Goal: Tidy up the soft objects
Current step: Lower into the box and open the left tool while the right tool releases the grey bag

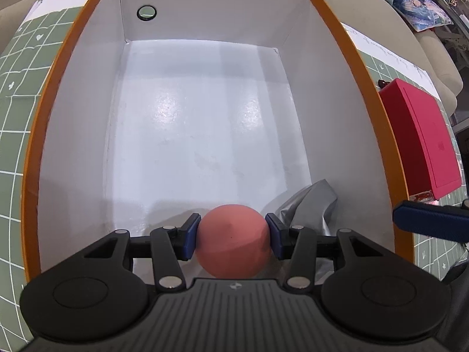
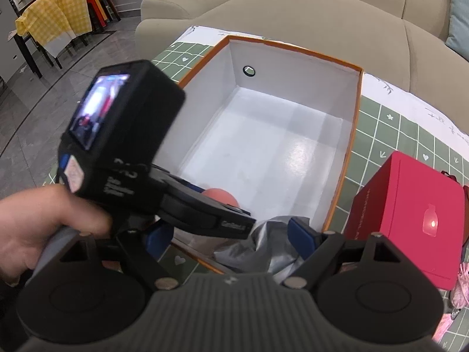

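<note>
A table (image 2: 392,123) covered in a green mat with a white grid carries a large open box (image 1: 337,94), white inside with an orange rim. A beige sofa (image 2: 293,8) runs along the table's far edge, and to the left grey tiled floor (image 2: 35,111) leads to a dark side table draped in yellow checked cloth (image 2: 55,17).

The left hand-held gripper (image 1: 233,234) hangs over the near end of the box, its blue pads clamped on either side of a pink ball (image 1: 233,240), which is held above the box floor. The person's left hand (image 2: 44,226) grips the handle.

A silver-grey crumpled soft object (image 1: 310,205) lies in the near right corner of the box (touching the right wall). The right hand-held gripper (image 2: 228,234) sits at the box's near rim with its jaws spread wide around that silver-grey object; whether the pads touch it cannot be told.

Most of the glossy box floor is bare toward the far wall, which has a small round black-ringed hole (image 1: 146,12). A red box (image 2: 410,217) stands on the mat just beside the big box's right wall, narrowing the gap there.
</note>
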Motion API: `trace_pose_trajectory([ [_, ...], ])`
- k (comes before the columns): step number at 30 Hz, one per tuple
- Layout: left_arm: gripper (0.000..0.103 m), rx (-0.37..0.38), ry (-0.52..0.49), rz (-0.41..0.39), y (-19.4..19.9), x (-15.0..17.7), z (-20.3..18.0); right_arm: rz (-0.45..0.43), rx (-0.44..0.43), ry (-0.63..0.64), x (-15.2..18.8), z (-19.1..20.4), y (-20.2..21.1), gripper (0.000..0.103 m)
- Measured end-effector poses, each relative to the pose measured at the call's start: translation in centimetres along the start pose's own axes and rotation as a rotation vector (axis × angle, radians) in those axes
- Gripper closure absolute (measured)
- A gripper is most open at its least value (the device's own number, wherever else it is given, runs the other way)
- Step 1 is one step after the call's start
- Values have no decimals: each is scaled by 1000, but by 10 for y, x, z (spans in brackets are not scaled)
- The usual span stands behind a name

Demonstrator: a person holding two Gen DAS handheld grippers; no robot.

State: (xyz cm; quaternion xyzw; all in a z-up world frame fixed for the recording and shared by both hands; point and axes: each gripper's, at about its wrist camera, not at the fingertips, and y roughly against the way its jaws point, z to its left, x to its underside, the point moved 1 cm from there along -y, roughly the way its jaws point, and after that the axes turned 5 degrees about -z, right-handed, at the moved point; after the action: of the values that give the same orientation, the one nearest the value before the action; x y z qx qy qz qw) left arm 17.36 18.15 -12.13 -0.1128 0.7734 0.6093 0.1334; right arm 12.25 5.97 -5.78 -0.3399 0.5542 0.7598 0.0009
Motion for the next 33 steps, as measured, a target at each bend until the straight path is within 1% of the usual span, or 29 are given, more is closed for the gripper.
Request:
trace_pose_trajectory([
  [2, 48, -13, -12, -4, 1, 0, -1, 0, -1, -1, 0, 0, -1, 20],
  [4, 46, 1, -20, -5, 1, 1, -2, 3, -2, -6, 1, 0, -1, 20],
  [6, 37, 0, -13, -13, 3, 1, -2, 4, -16, -16, 2, -1, -1, 20],
  [10, 30, 17, -41, -38, 8, 1, -3, 2, -20, -23, 2, -3, 0, 20],
  [12, 21, 25, -50, -33, 8, 2, -5, 1, -22, -25, 2, -3, 2, 20],
  [14, 16, 28, -52, -35, 10, 4, -7, 1, -20, -24, 2, -2, 4, 20],
  [16, 15, 44, -36, -55, 13, 3, -7, 1, -16, -16, 2, -2, 6, 20],
  [17, 14, 52, -13, -73, 16, 4, -5, -1, -15, -14, 3, -1, 8, 18],
  [20, 13, 70, 29, -131, 27, 2, -3, -14, -13, -16, 4, -3, 12, 11],
  [21, 13, 69, 37, -160, 32, 1, -2, -23, -5, -12, 5, -2, 14, 8],
  [23, 12, 58, 44, -201, 41, -1, -2, -32, 8, 3, 6, -2, 16, 8],
  [26, 12, 40, 32, -210, 48, -3, -7, -34, 20, 11, 8, -2, 21, 7],
  [31, 12, 22, -7, -247, 66, -3, -23, -45, 27, -18, 11, -9, 29, 7],
  [33, 12, 7, -5, -257, 72, -5, -31, -51, 31, -30, 12, -13, 34, 7],
])
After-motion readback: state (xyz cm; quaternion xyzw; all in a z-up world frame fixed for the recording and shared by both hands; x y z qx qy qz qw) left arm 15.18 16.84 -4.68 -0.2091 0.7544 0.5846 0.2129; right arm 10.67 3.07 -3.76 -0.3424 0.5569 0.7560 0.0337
